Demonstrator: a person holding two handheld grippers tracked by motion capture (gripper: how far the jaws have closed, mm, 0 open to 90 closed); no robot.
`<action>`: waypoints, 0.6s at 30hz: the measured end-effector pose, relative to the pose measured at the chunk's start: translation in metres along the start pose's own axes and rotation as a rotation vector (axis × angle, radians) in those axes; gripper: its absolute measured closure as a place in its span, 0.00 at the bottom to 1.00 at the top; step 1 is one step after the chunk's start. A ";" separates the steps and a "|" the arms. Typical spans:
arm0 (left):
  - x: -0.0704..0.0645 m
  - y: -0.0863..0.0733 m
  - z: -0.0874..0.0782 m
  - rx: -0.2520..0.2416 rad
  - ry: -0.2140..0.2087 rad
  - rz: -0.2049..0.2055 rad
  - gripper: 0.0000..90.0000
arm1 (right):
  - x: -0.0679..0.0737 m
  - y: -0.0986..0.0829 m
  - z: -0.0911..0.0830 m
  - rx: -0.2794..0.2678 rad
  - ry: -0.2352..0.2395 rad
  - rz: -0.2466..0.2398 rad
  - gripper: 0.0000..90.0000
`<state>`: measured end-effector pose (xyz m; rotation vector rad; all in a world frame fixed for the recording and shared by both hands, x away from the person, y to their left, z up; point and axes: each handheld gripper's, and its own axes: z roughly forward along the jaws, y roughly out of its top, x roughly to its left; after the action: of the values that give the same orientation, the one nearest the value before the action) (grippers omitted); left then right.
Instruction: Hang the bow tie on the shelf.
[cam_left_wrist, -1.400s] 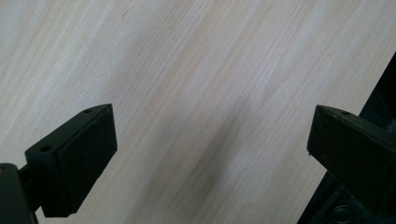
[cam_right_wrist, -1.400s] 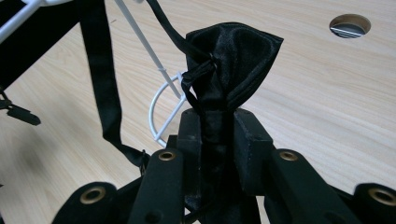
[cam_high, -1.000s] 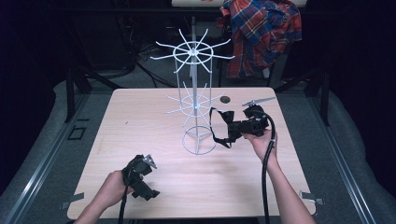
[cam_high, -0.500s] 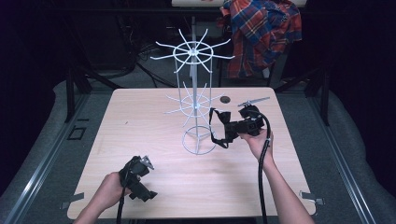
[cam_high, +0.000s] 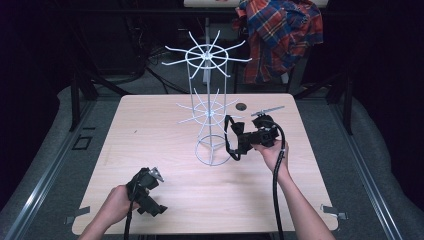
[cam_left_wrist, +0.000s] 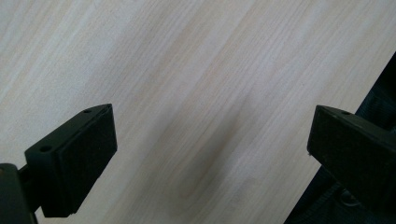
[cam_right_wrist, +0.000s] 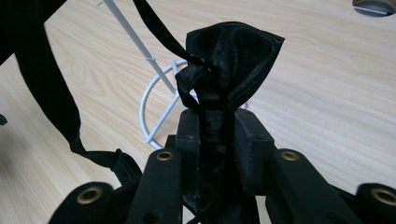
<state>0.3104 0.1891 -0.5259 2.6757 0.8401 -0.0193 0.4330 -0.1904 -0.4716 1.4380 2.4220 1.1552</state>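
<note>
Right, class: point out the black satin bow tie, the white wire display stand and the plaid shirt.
black satin bow tie (cam_right_wrist: 233, 56), right gripper view, on its bow.
white wire display stand (cam_high: 210, 159), high view, on its base ring.
plaid shirt (cam_high: 280, 35), high view, on its front.

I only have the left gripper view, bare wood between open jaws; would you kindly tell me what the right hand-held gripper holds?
Observer: The right hand-held gripper is shut on a black bow tie.
Operator: Where is it?
Observer: Beside the foot of a white wire rack, the tie's strap hanging loose.
Operator: And my own?
Observer: The left hand-held gripper is near the table's front edge, far from the rack.
</note>
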 end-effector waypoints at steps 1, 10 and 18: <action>0.000 0.000 0.000 -0.001 -0.002 -0.002 0.02 | 0.001 -0.001 0.002 0.006 0.000 -0.002 0.81; -0.001 0.000 0.001 0.008 -0.005 0.000 0.02 | 0.004 -0.003 0.010 0.027 0.010 -0.001 0.81; -0.001 0.000 0.001 0.012 -0.003 0.003 0.02 | 0.007 -0.008 0.021 0.053 0.019 -0.004 0.80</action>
<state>0.3094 0.1879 -0.5267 2.6872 0.8373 -0.0271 0.4330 -0.1749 -0.4897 1.4431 2.4851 1.1165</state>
